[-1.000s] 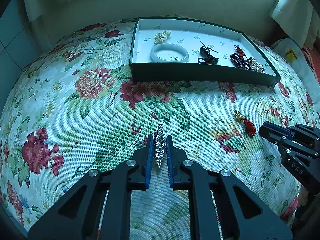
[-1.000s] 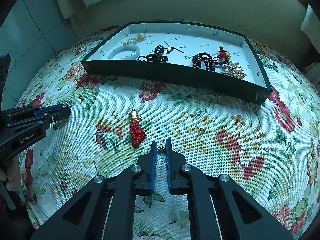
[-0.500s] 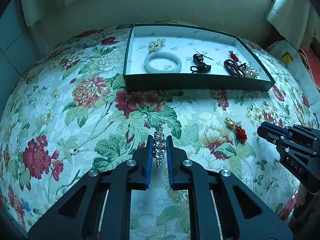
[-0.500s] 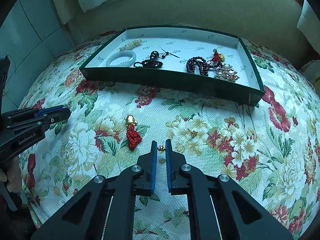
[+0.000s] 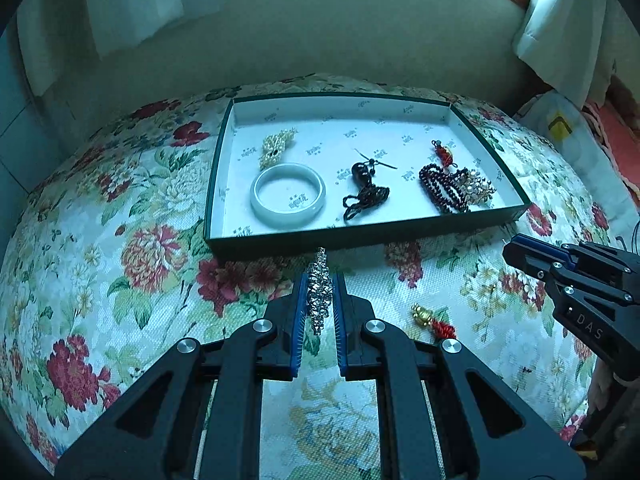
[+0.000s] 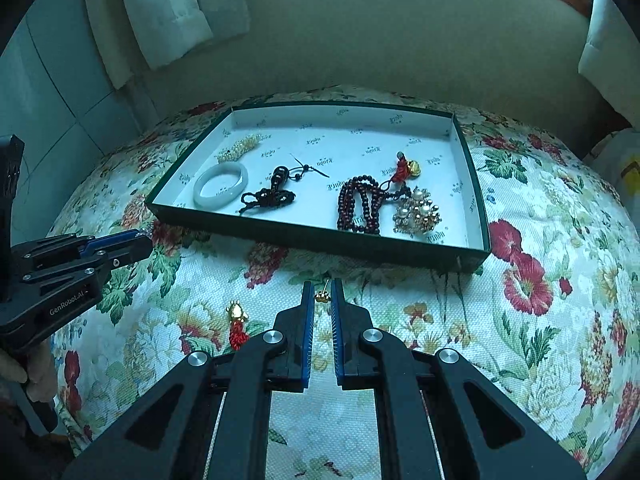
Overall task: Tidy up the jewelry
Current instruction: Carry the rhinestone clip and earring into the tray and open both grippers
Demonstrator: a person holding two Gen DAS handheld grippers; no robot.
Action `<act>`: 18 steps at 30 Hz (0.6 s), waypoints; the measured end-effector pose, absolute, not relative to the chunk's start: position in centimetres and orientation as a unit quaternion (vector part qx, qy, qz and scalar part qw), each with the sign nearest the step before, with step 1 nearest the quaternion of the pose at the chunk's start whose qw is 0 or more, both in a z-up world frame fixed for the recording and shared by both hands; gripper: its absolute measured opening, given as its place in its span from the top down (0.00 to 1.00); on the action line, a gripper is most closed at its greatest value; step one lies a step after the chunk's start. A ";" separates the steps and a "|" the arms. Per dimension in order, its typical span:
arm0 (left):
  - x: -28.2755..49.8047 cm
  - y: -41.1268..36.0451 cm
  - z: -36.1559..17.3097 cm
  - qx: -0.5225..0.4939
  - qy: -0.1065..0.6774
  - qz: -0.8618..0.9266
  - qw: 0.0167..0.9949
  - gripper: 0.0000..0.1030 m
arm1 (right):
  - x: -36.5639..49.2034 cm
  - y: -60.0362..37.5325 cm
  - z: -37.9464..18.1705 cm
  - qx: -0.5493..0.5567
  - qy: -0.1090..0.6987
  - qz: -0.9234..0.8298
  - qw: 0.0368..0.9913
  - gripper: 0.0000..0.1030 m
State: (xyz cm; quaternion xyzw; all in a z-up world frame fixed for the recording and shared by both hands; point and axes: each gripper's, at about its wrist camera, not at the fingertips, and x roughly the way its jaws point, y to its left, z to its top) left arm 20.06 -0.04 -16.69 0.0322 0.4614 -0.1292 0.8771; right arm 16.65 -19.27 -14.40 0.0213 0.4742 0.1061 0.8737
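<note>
We note left tool (image 5: 319, 294) clamping stiff, light rhinestone hair clip (image 5: 319, 288) mid-body; right tool (image 6: 320, 296) pinching tiny gold stud earring (image 6: 321, 297), slip-prone.

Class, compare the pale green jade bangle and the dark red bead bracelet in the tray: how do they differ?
The pale green jade bangle is one smooth rigid ring; the dark red bead bracelet is many small beads strung in loose loops. The bangle lies alone at the left; the bracelet touches a pearl cluster at the right. Both lie inside the green tray.
</note>
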 end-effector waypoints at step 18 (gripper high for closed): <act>30.3 -3.2 -15.8 0.054 0.437 -0.106 0.892 0.88 | 26.6 -19.5 -13.3 0.012 0.438 0.100 0.893 0.92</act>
